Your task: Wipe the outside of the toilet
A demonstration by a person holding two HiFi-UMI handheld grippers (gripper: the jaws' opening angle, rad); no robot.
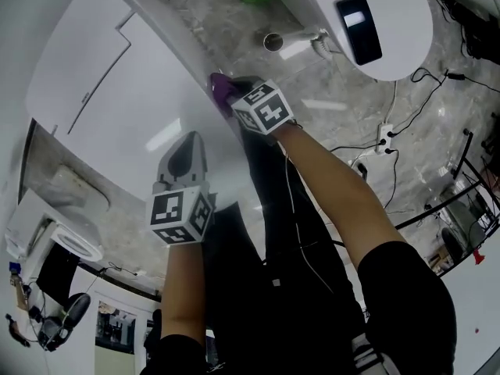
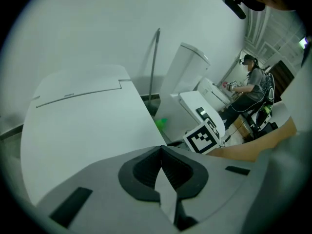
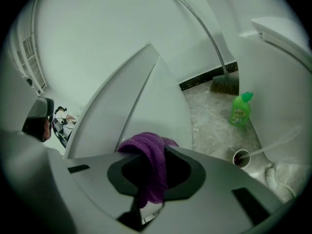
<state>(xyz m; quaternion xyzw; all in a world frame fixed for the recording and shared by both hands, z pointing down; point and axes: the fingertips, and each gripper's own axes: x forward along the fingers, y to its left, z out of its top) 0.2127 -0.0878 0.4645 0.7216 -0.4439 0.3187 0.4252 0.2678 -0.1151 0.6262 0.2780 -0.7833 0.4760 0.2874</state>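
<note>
White glossy ceramic fills most of the view here. The toilet sits lid down at the person's front left, and it's the biggest thing in sight. There's grey marble floor on its right side, then a second toilet with a dark panel on top, well apart from the first.

The left gripper sits over the near part of the lid. Its jaws are pressed together with nothing between them, so it's idle. I can't tell whether it's touching the lid or just above it.

The right gripper is at the toilet's right edge, where the lid rolls over into the side wall. It's clamped on a purple cloth. The cloth is pinched around its middle, with a bunched wad poking out ahead of the jaws and a tail hanging down between them. From the head view the wad looks like it's on or right at the shell's edge, though I can't confirm contact.

As for how it'll handle, the cloth looks like soft, light knit stuff, floppy with no stiffness. My guess is the grip near the wad is the right spot, since any longer and it'd just drag. The shell looks hard, slick and fixed in place, so I'd expect the cloth to glide easily but need some pressure to do anything.

The smallest thing is a green bottle standing on the floor by the far wall, beside a broom.
</note>
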